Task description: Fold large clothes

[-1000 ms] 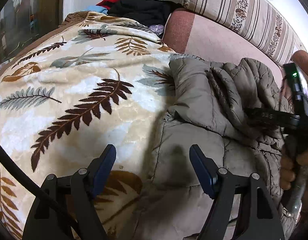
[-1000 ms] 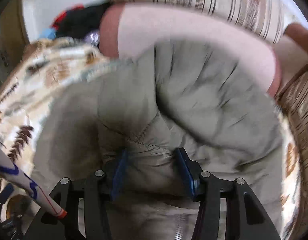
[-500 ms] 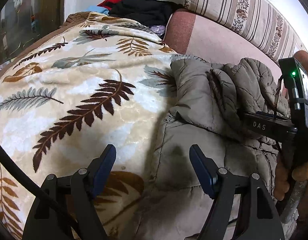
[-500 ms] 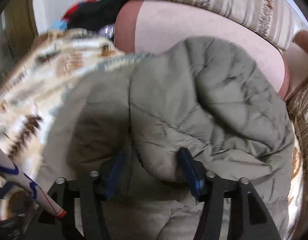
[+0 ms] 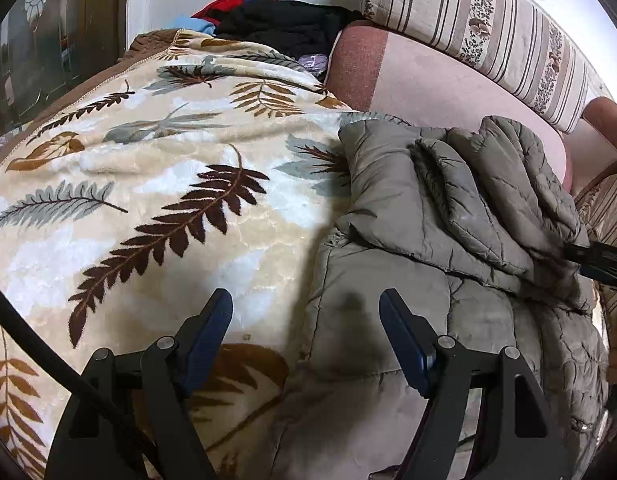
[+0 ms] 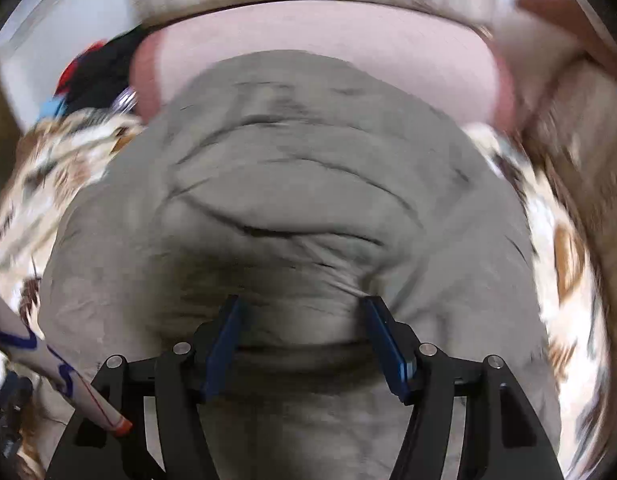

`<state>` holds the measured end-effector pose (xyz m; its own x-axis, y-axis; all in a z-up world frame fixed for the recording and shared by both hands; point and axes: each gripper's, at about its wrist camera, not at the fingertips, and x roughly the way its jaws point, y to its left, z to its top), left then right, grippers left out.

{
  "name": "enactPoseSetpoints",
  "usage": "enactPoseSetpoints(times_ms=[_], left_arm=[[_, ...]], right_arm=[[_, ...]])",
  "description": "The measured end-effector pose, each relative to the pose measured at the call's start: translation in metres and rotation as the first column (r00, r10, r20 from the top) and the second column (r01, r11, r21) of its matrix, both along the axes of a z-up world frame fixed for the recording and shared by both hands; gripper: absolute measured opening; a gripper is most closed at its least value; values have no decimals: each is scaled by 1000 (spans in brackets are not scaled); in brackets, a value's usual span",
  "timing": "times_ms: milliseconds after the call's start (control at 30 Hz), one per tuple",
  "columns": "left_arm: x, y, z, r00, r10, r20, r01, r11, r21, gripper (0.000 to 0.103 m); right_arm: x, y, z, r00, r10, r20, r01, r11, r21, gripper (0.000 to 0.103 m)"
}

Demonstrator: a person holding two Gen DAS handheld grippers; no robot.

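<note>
A grey-olive quilted puffer jacket (image 5: 420,208) lies on a leaf-print blanket (image 5: 148,184), with a sleeve folded over its body. My left gripper (image 5: 306,320) is open and empty, hovering over the jacket's left edge where it meets the blanket. In the right wrist view, which is blurred, my right gripper (image 6: 304,328) is open with a bunched fold of the jacket (image 6: 308,184) between its blue pads. The frames do not show whether the pads touch the fabric. The right gripper's black body (image 5: 600,260) shows at the right edge of the left wrist view.
A pink sofa cushion (image 5: 448,84) and a striped cushion (image 5: 488,28) lie behind the jacket. A pile of black, red and blue clothes (image 5: 276,20) sits at the back. A white stick with blue marks (image 6: 56,368) crosses the lower left of the right wrist view.
The right gripper has swung right and pulled back from over the jacket toward its right edge, with its jaws wider. The left gripper has stayed still and open.
</note>
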<state>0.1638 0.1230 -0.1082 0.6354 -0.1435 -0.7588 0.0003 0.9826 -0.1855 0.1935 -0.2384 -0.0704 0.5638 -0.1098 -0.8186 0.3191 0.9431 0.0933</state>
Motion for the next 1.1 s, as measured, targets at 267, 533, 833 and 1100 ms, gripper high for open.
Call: enactPoseSetpoints(times_ms=[267, 533, 833, 1100], left_arm=[[-16, 1, 3, 1000, 23, -4, -23, 1000, 22, 75], [-65, 21, 21, 997, 69, -24, -69, 998, -1, 75], [-94, 76, 23, 982, 146, -122, -147, 989, -2, 75], [-91, 73, 17, 979, 70, -192, -87, 993, -85, 75]], right_arm=[[-111, -75, 12, 993, -115, 14, 115, 993, 30, 71], [-222, -141, -10, 977, -211, -14, 212, 971, 108, 78], [-267, -163, -49, 980, -197, -19, 197, 968, 157, 81], [-278, -165, -70, 985, -174, 1, 170, 960, 221, 82]])
